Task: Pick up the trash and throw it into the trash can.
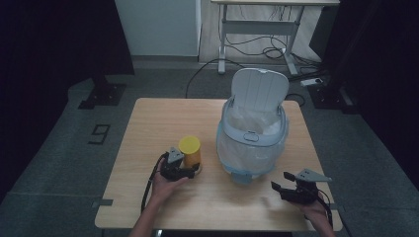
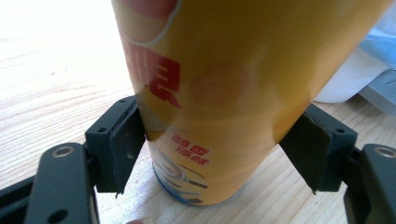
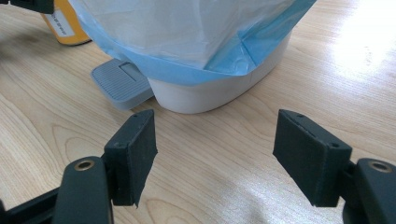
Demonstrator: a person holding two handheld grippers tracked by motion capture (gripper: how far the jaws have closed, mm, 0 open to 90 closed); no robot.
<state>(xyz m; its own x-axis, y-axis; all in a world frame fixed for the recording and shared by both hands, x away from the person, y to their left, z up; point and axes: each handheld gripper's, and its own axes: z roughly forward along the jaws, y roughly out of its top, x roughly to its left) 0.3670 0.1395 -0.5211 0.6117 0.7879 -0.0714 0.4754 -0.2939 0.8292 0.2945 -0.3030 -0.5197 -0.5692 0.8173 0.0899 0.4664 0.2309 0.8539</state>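
Note:
A tall yellow can [image 1: 190,150] with a yellow lid and red lettering stands upright on the wooden table [image 1: 148,123], left of a pedal bin. My left gripper [image 1: 190,170] is shut on the yellow can; in the left gripper view both pads [image 2: 126,140] press against the lower sides of the can [image 2: 224,84]. My right gripper [image 1: 280,180] rests near the table's front right corner, open with nothing between its fingers [image 3: 135,154], facing the bin's base.
A white and pale blue pedal bin [image 1: 252,133] stands at centre right with its lid [image 1: 259,89] raised and a plastic liner inside. Its grey pedal [image 3: 121,84] juts toward the front. Beyond the table are floor cables and a desk frame.

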